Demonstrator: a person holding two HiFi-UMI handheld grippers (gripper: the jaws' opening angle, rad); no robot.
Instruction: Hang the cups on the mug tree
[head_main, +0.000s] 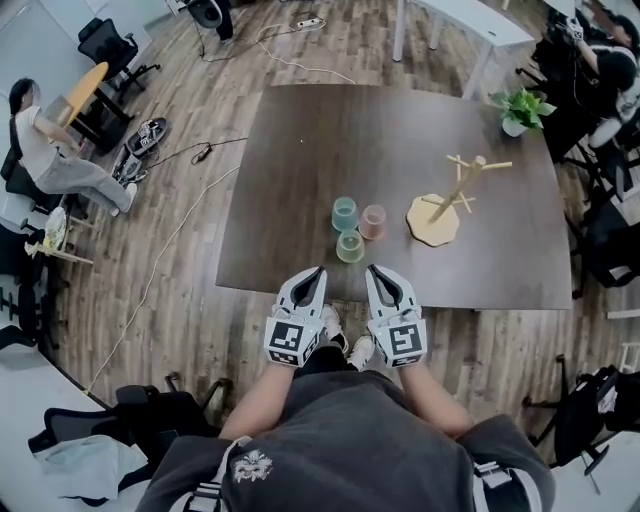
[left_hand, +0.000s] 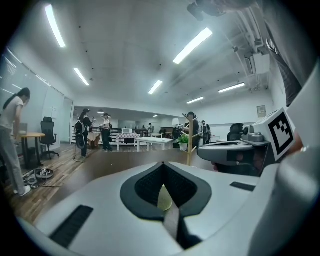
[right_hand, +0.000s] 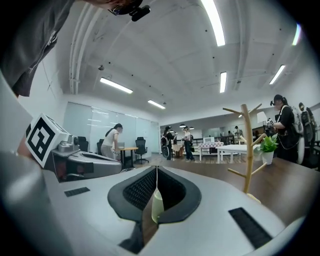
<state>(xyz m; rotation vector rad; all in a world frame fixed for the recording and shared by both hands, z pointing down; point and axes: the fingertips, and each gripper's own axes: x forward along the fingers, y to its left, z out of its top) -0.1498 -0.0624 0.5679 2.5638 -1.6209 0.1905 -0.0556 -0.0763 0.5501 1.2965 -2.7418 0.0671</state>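
While the left gripper (head_main: 316, 272) and right gripper (head_main: 376, 272) sit clenched and empty, the cups (head_main: 350, 246) stand just ahead and the mug tree (head_main: 459, 196) ahead-right. Nothing is hung, so next one gripper must open around a cup.

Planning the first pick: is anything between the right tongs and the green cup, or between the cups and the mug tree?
Nothing visible. Only bare table separates the right tongs from the green cup, and the pink cup from the mug tree. The plant stands at the far corner, off both paths.
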